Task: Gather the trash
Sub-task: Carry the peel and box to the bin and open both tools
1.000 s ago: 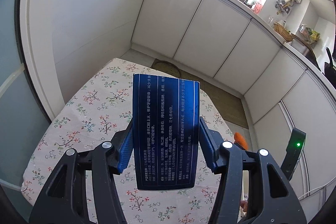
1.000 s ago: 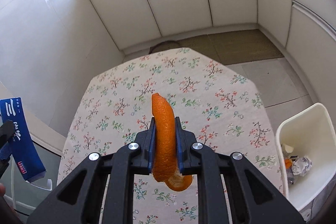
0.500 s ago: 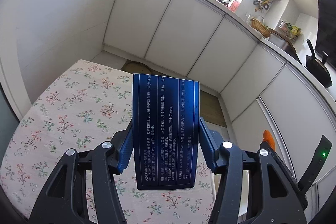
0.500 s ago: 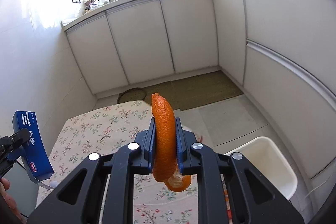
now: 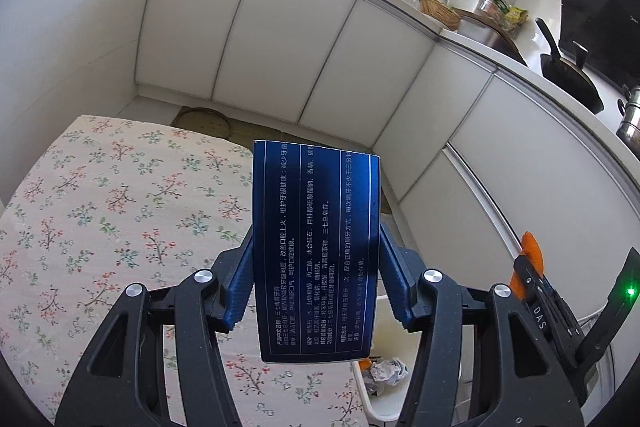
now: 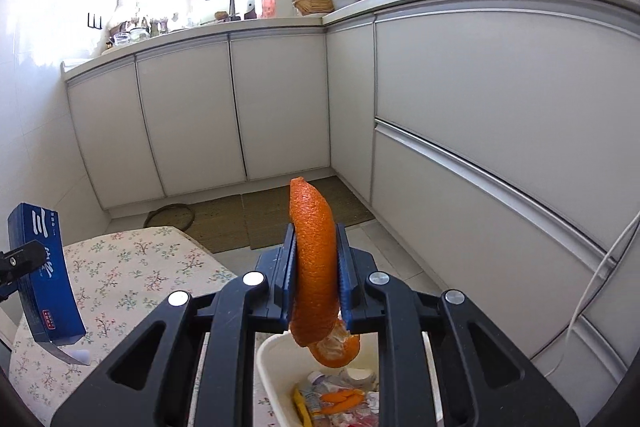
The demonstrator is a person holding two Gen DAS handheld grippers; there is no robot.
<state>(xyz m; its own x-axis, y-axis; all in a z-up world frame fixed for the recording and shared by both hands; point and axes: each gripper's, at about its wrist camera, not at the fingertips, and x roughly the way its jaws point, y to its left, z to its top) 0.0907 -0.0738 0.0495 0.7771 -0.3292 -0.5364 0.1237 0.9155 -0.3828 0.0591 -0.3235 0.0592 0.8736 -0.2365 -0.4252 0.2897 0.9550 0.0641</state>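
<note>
Both views have swung off the counter (image 5: pixel 100 211): my right hand-held gripper (image 6: pixel 316 279), clenched on the orange peel (image 6: pixel 314 259), now hangs over the bin (image 6: pixel 268 359). My left hand-held gripper (image 5: pixel 316 279) grips the blue box (image 5: pixel 316 251) beside it, so I judge both drops are close.

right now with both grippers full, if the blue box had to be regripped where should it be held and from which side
Hold the blue toothpaste box across its two narrow long edges near mid-length, coming from its lower end, as the left gripper does now. It is long, flat and thin, so pinching the edges keeps it from swinging; the right gripper's view shows it curving near the bottom, so the broad faces likely flex.
</note>
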